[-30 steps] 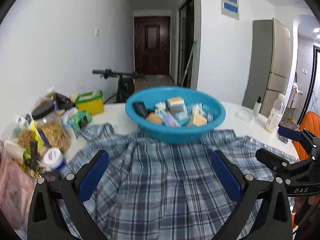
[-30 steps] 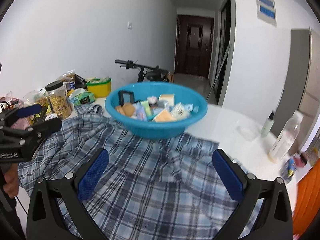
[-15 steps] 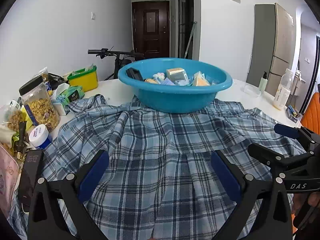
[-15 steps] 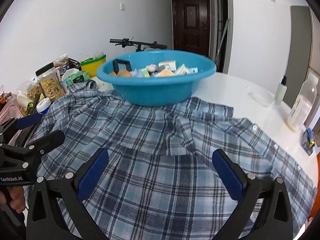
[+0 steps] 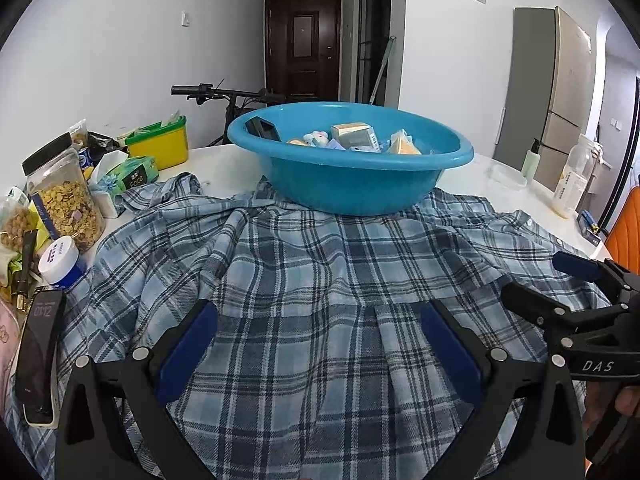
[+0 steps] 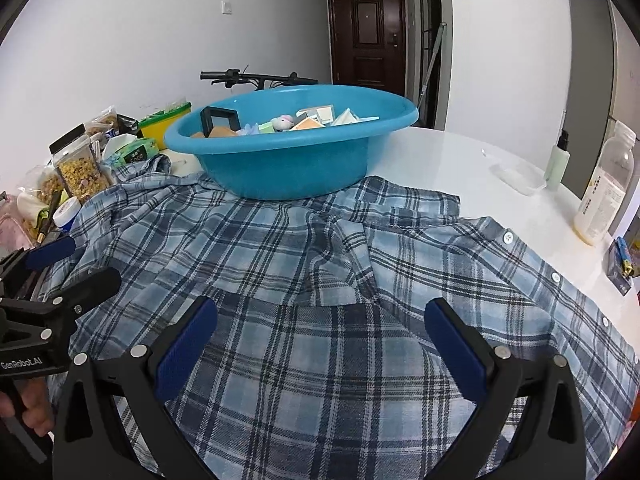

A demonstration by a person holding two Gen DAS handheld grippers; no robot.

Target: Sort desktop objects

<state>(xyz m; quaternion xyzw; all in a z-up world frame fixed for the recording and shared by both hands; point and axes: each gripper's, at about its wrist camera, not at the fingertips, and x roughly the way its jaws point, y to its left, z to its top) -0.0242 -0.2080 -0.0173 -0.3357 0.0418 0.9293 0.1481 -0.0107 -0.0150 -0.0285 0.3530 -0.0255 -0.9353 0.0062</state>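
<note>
Both tools lowered toward plaid shirt [image 5: 320, 280] over last second; left tool [image 5: 318, 340] and right tool [image 6: 320, 340] now low over it. Blue basin [image 5: 348, 184] seen side-on, contents mostly hidden. Phone [image 5: 38, 356] brought into left view.

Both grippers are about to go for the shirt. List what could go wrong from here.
1. The blue basin sits on the far edge of the plaid shirt; pulling the cloth could drag or tip it and spill its contents.
2. The phone lies on the shirt's left edge and may slide off.
3. The open left gripper and right gripper are close together, so they could collide.
</note>
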